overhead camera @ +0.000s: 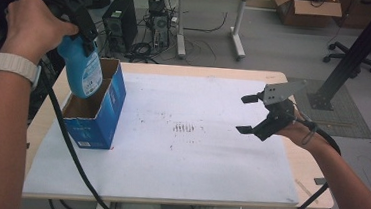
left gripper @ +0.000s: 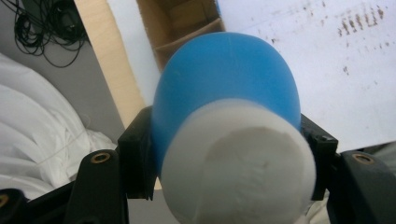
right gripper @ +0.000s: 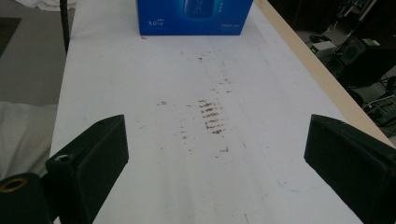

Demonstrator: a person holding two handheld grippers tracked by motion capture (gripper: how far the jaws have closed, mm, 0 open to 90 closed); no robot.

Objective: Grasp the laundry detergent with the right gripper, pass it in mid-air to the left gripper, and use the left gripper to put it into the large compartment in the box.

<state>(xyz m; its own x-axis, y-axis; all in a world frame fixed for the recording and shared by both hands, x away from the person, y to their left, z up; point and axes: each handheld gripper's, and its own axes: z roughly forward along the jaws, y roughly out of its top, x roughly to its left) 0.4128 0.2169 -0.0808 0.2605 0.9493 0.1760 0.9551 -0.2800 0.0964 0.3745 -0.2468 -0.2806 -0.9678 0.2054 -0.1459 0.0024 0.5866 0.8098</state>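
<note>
Left tool (overhead camera: 81,38) clamped on blue bottle (overhead camera: 83,69), held over open blue box (overhead camera: 100,113) at bench (overhead camera: 181,134) left edge; bottle's base dips into box, hidden there. White cap (left gripper: 238,168) faces camera. Right tool (overhead camera: 253,115) jaws apart, empty, well right.

Tabletop (overhead camera: 307,184): light wood, rectangular, its edge showing as a pale band along the far, right and near sides in the high view. A white sheet (overhead camera: 178,169) covers nearly all of it, lying flat, its corners near the tabletop's corners. Brown smudges (overhead camera: 183,128) mark the sheet at centre frame; in the right gripper view they read as short parallel streaks (right gripper: 211,116) with scattered specks around. An open blue cardboard box (overhead camera: 103,115) stands upright on the sheet at left of frame, close to the left edge, with brown inner walls and a divider visible.
</note>
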